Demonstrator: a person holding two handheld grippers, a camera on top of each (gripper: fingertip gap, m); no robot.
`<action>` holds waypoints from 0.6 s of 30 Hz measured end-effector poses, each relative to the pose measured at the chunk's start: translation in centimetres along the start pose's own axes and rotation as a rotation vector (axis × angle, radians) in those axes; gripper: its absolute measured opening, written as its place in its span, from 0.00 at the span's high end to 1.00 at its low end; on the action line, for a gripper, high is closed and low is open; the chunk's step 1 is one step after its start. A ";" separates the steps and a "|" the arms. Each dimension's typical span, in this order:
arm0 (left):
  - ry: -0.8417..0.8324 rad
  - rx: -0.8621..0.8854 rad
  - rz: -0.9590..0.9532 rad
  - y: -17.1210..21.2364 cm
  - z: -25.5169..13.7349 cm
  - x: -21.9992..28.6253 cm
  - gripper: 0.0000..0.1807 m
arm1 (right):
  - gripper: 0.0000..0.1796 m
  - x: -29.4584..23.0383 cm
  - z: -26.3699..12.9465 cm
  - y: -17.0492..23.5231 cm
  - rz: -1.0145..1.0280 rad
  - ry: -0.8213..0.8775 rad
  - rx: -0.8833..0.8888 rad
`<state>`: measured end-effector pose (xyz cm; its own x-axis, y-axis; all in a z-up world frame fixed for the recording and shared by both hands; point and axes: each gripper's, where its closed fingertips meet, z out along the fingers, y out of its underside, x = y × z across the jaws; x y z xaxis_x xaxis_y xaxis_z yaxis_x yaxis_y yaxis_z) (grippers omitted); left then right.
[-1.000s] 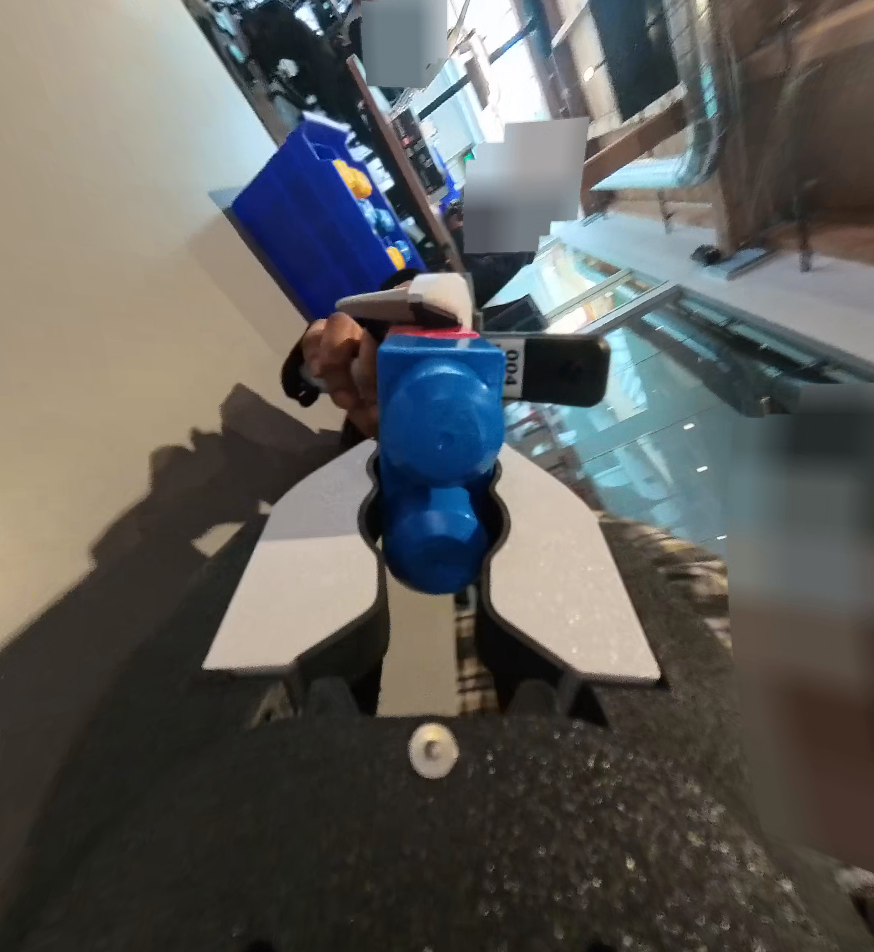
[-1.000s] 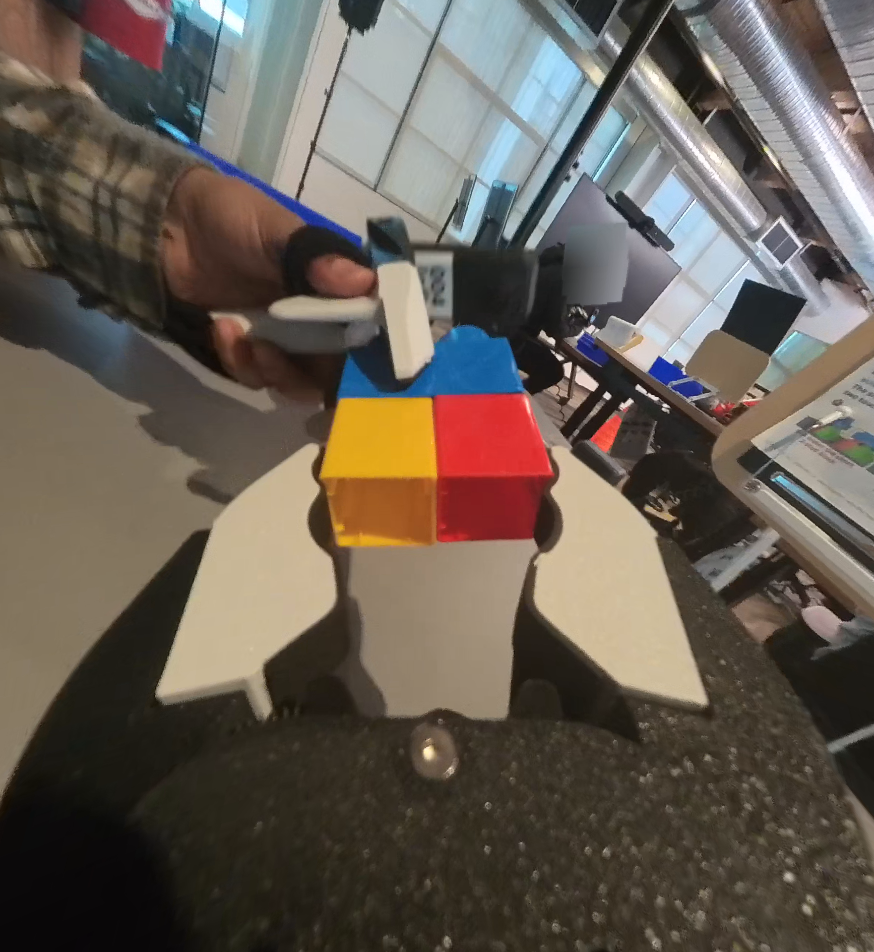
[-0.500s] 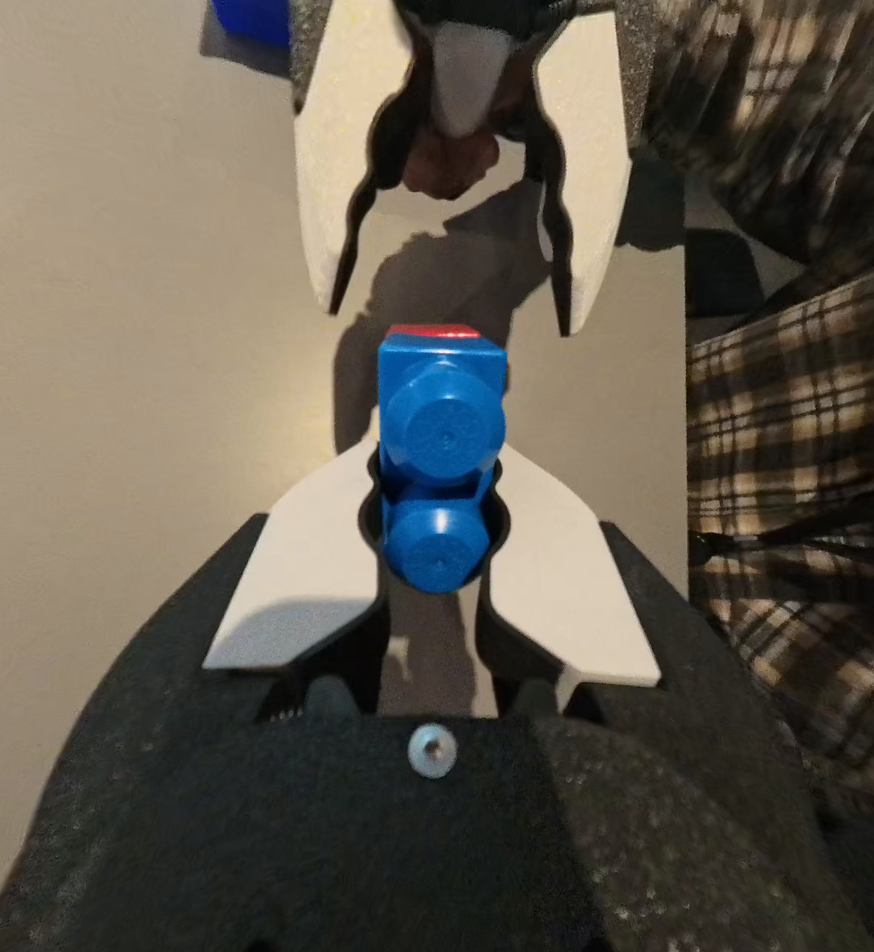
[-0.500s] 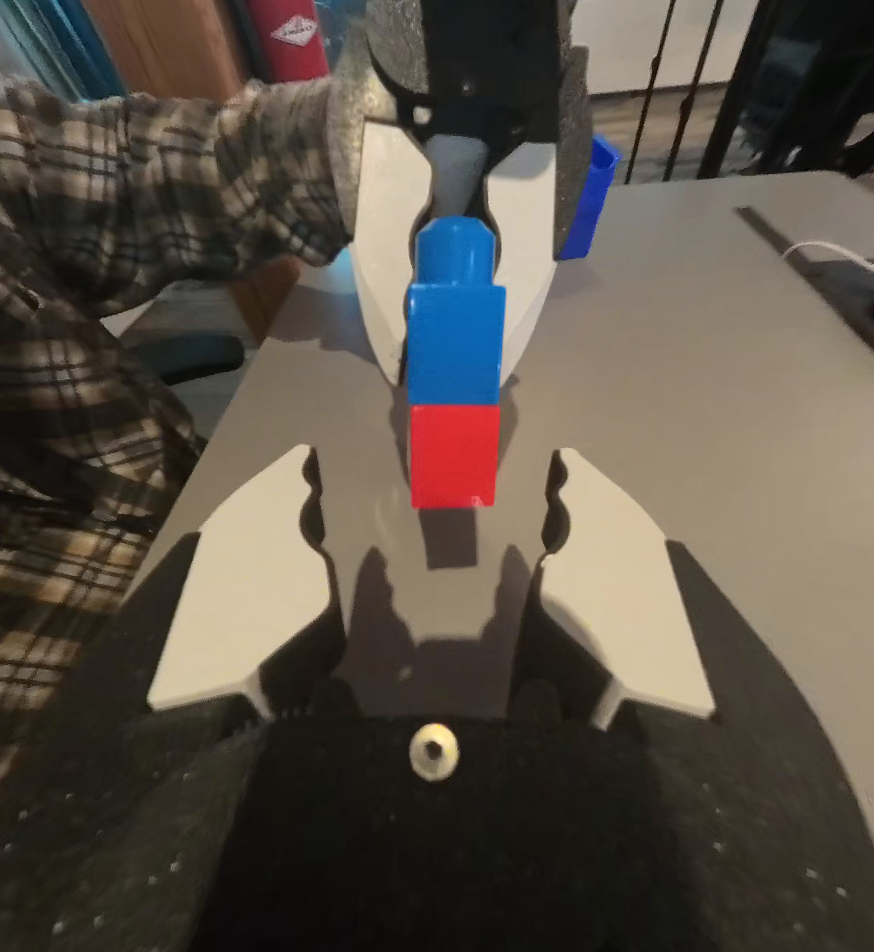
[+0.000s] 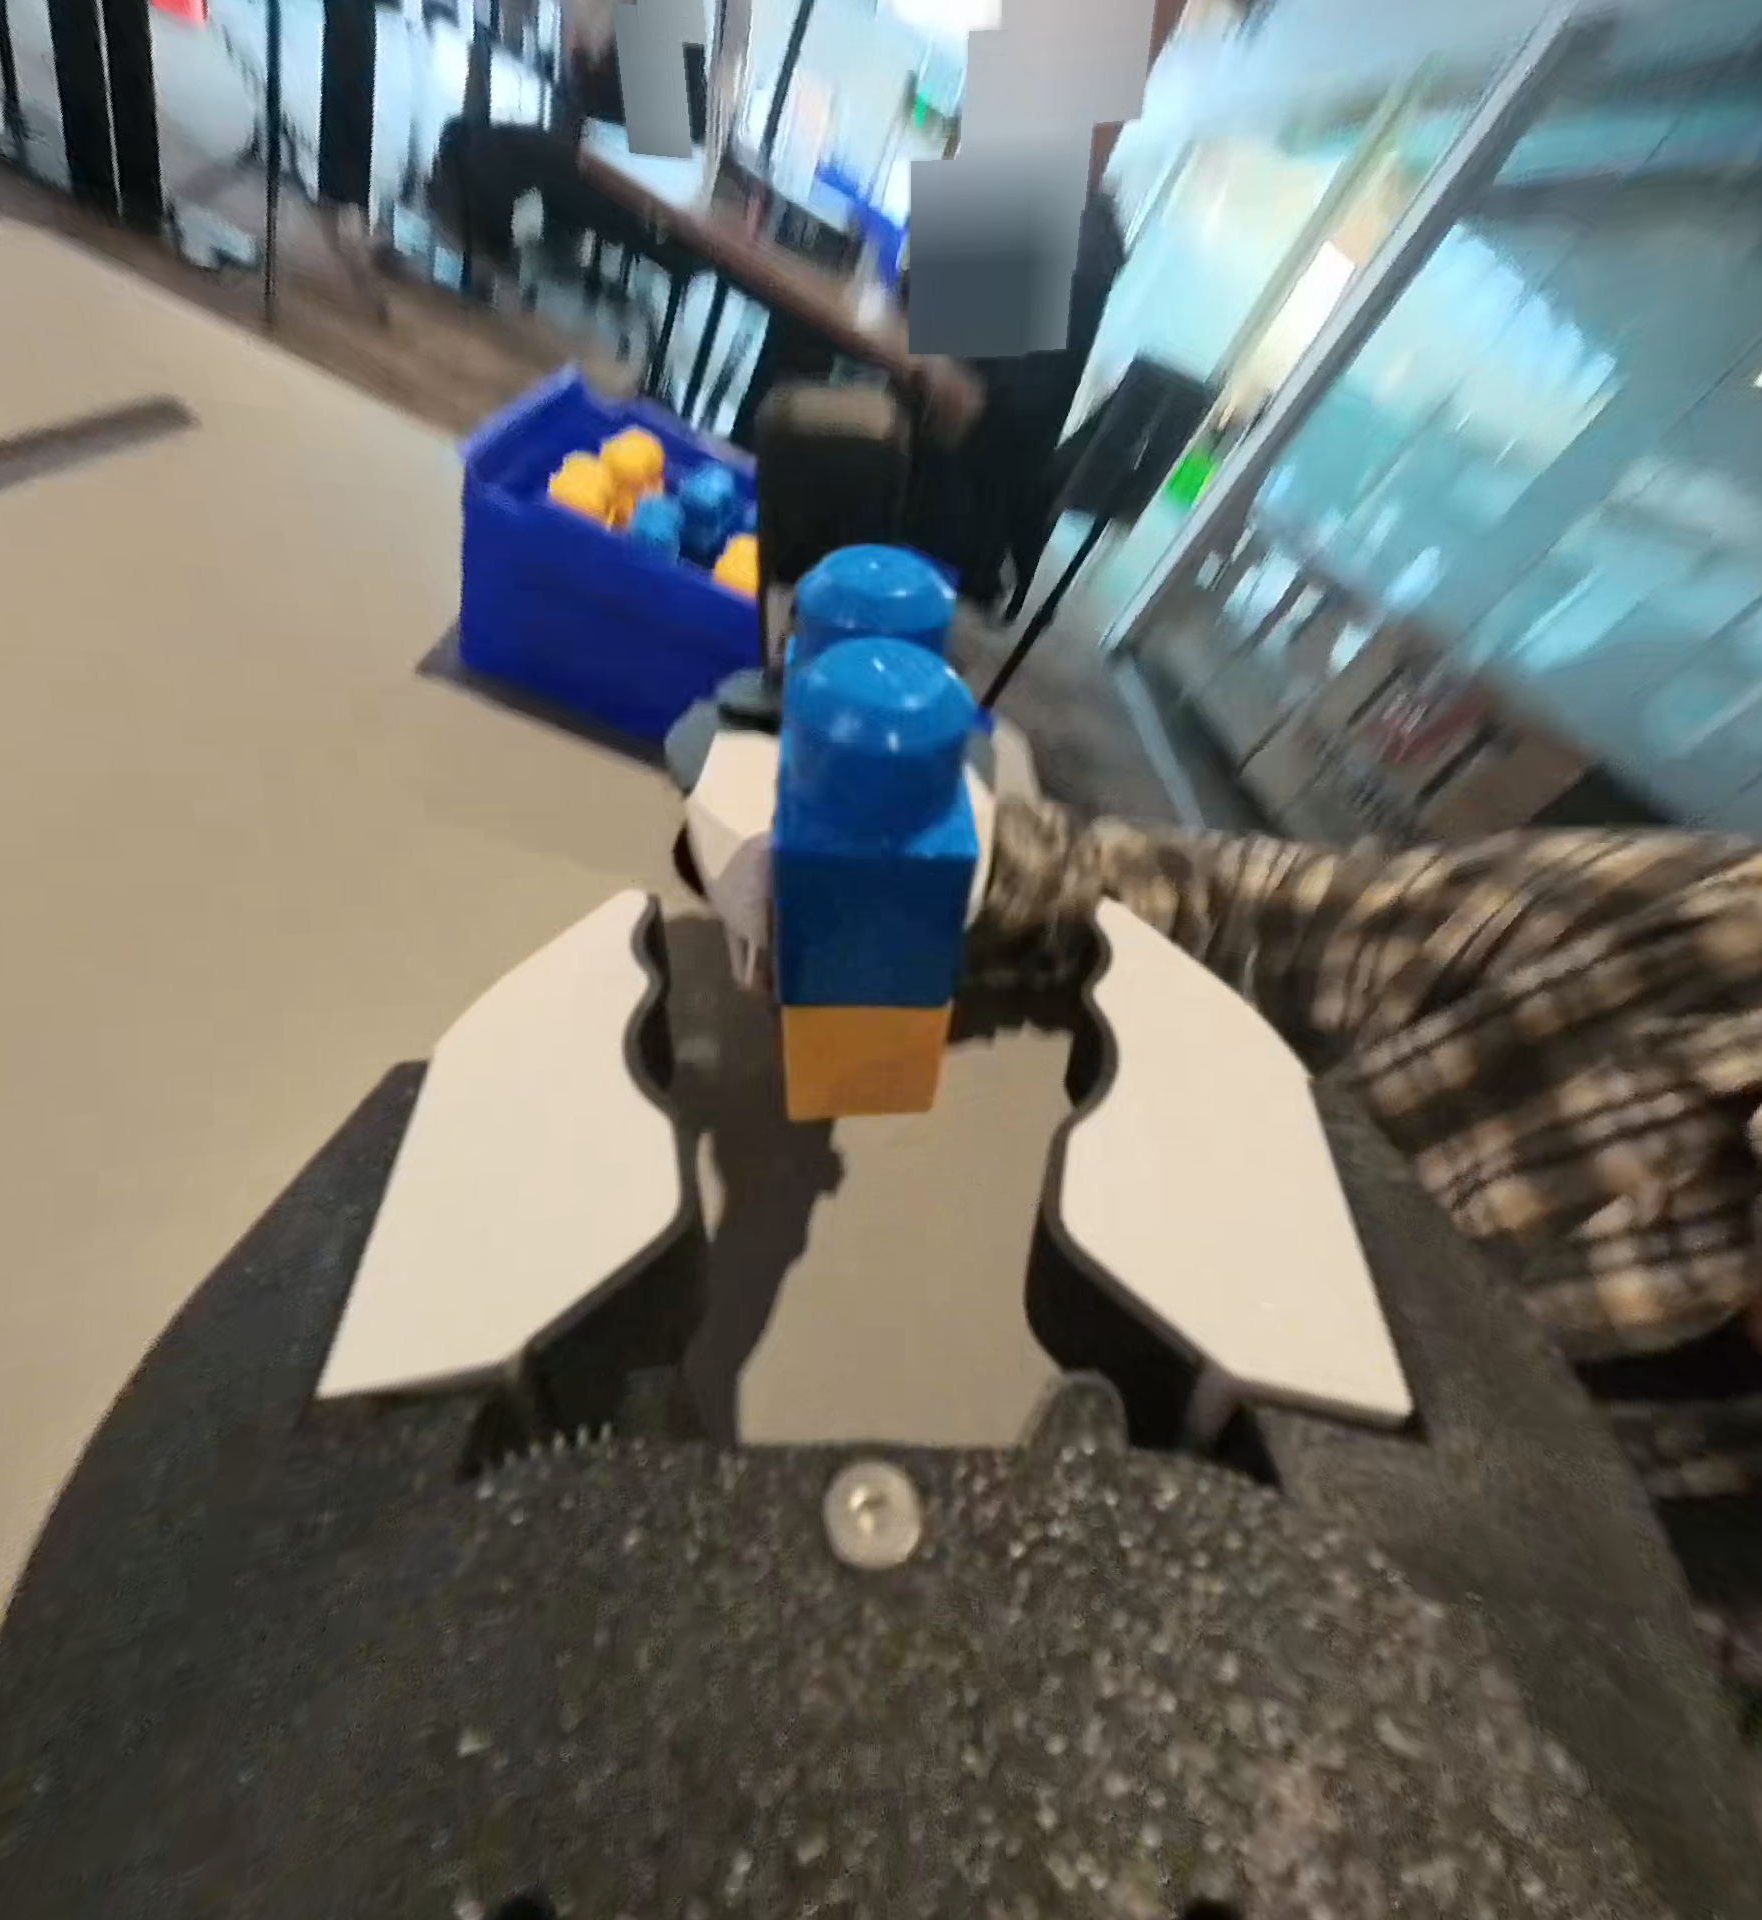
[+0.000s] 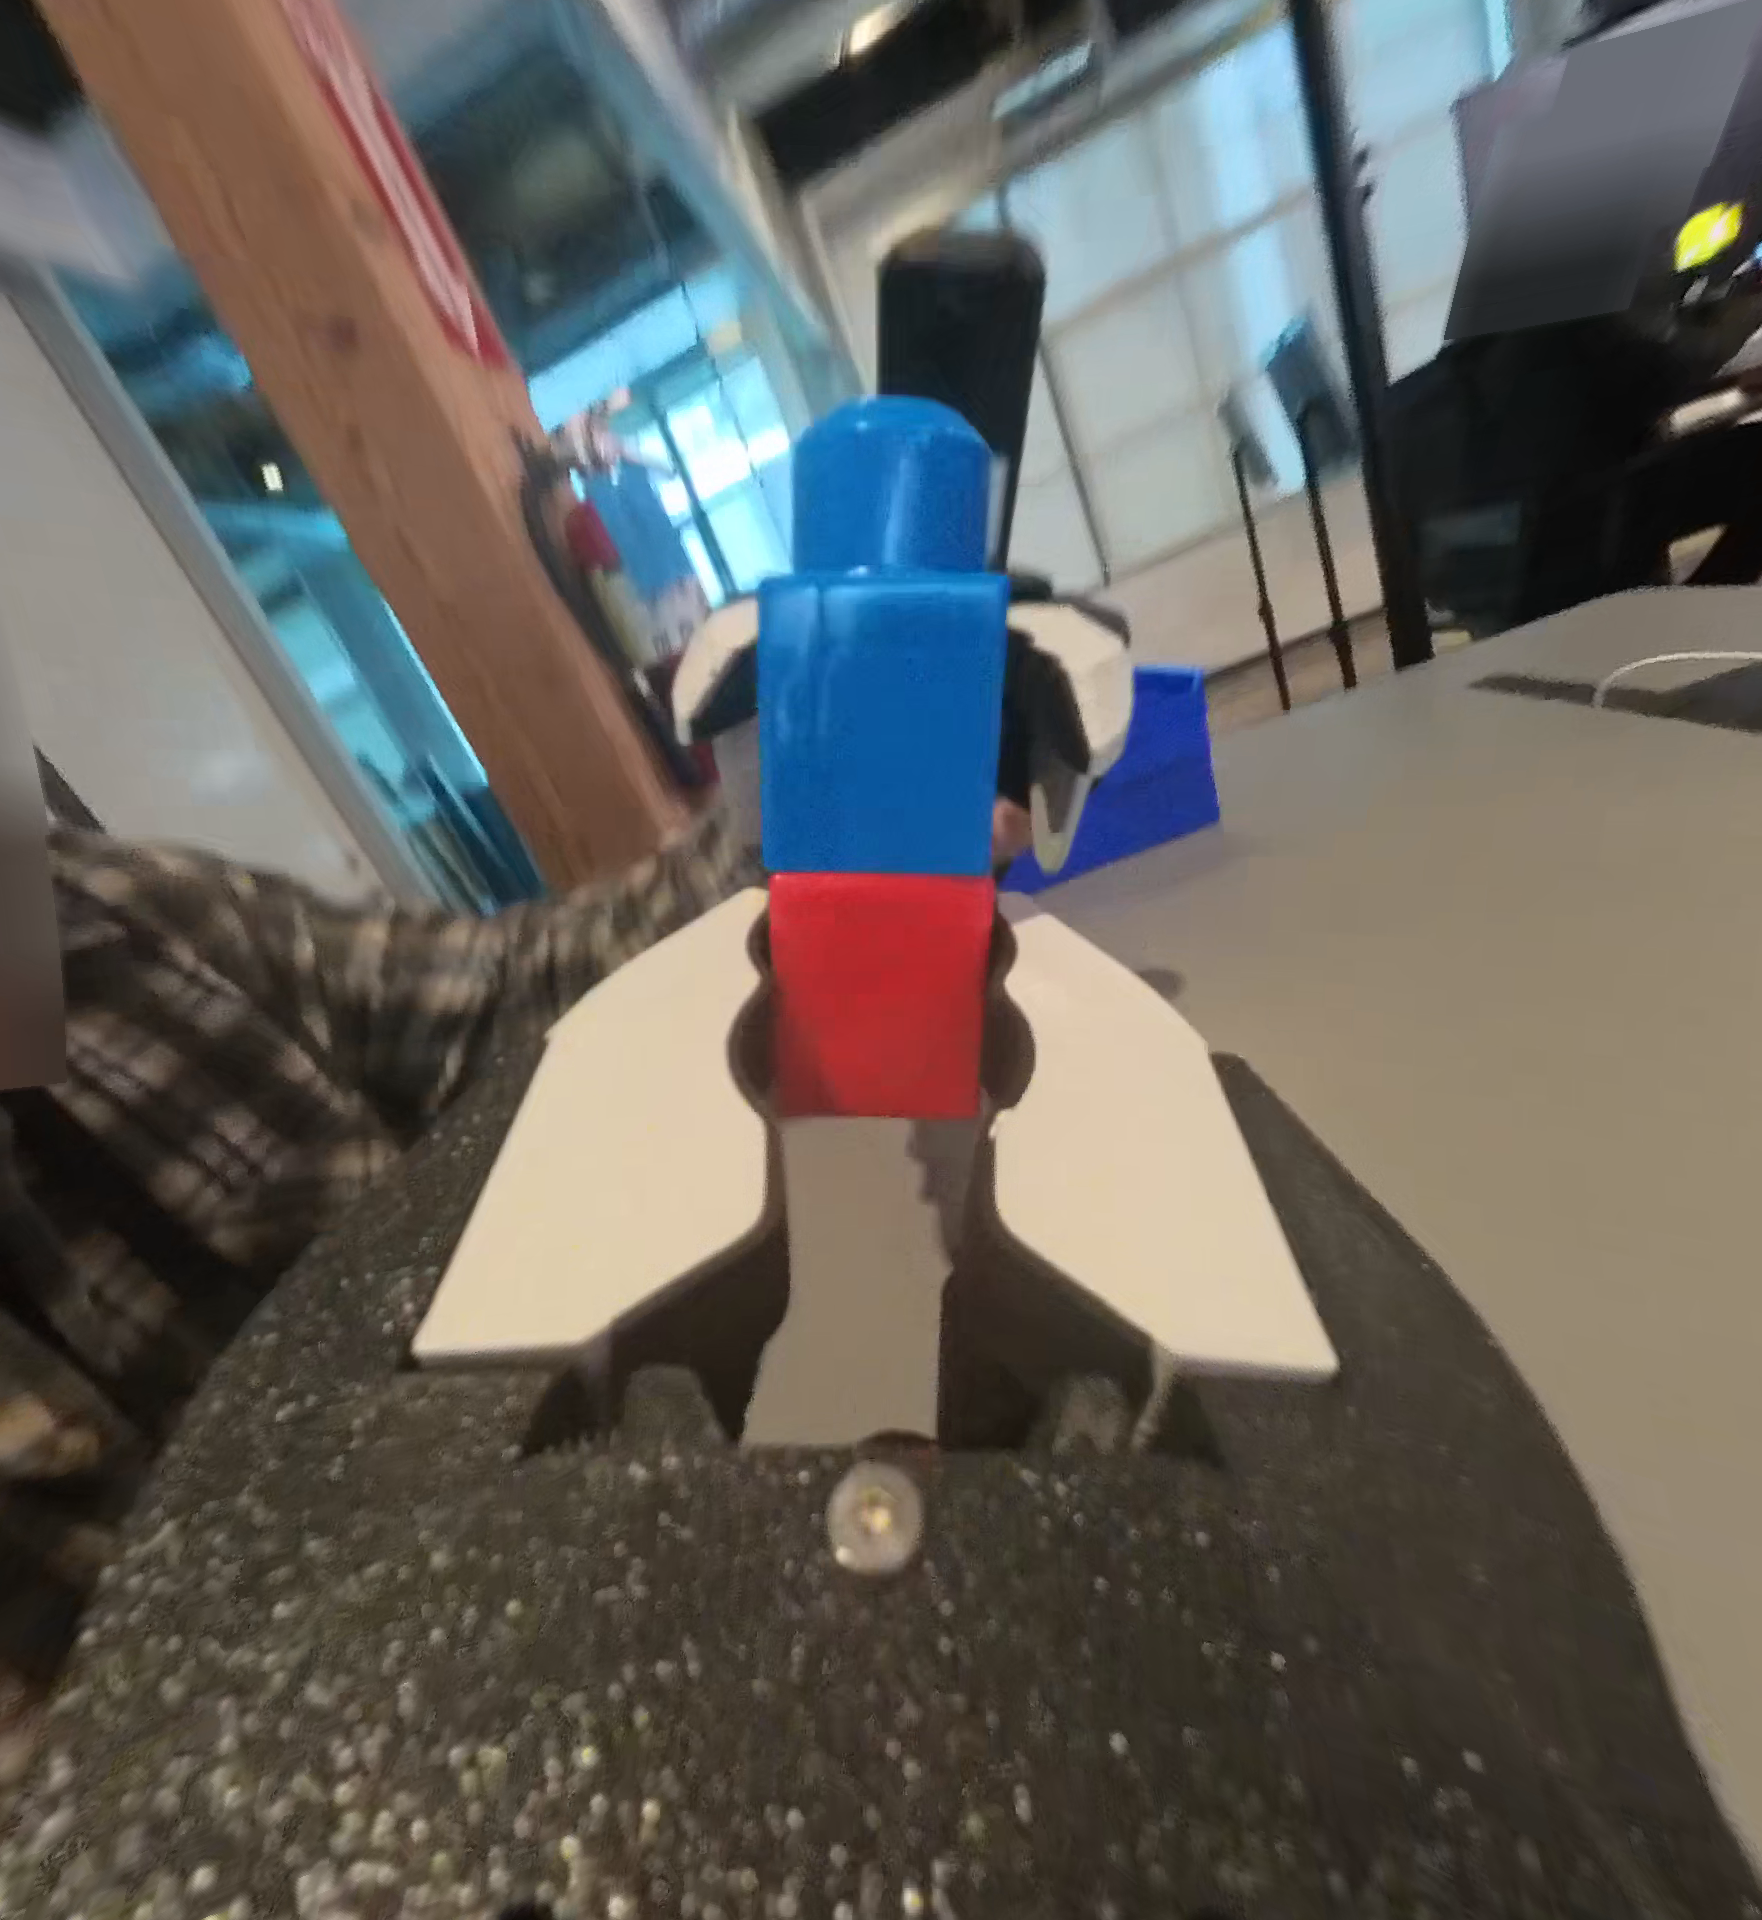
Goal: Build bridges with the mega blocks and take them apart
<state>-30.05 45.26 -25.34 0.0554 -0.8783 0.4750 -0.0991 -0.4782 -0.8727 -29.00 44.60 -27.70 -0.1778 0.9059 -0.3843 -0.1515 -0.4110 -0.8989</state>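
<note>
Three glossy plastic blocks make up the little bridge: a blue block (image 6: pixel 882 717) with two rounded studs on top, spanning a red block (image 6: pixel 877 992) at one end and a yellow block (image 5: pixel 864 1058) at the other. All three are smooth, square-edged and shiny, the studs thick cylinders with softly domed caps. The bridge stands between the two grippers, over the matte grey table (image 6: pixel 1479 935), though neither view shows clearly whether its feet rest on the surface.

On the right gripper (image 6: pixel 879 1023), the fingers (image 6: pixel 638 1153) are flat pale-grey plates with wavy, notched inner edges, set in coarse black foam that glitters with specks. They have drawn in narrowly and press both sides of the red block, which sits in the scalloped notches near their tips.

On the left gripper (image 5: pixel 866 1023), fingers (image 5: pixel 534 1164) of the same make stand wide apart. The yellow block sits in the gap between them with clear space on either side, touched by neither plate.

From the left wrist view, the right gripper's pale tips peek out behind the blue block, with a plaid sleeve (image 5: pixel 1428 1039) running off to the side. Farther back on the table sits a blue plastic bin (image 5: pixel 586 603), straight-walled and open-topped, holding more yellow and blue blocks. Its corner also shows in the right wrist view, beyond the bridge. The room behind is blurred.
</note>
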 end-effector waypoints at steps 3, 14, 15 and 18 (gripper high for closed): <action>0.061 0.149 -0.055 -0.3 0.2 -0.4 0.63 | 0.80 0.1 -0.2 -0.5 0.064 -0.007 0.088; 0.043 0.182 0.016 1.0 1.4 -0.6 0.78 | 0.80 0.5 1.1 1.8 0.041 0.042 0.008; 0.035 0.186 0.024 0.9 1.4 -0.6 0.78 | 0.80 0.5 1.1 1.7 0.035 0.046 0.014; 0.013 0.179 0.050 0.9 1.3 -0.4 0.78 | 0.80 0.4 1.2 1.5 0.020 0.054 0.022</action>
<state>-28.84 45.20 -26.47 0.0422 -0.9014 0.4309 0.0767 -0.4271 -0.9009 -30.49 44.26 -28.98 -0.1281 0.9016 -0.4132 -0.1700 -0.4305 -0.8865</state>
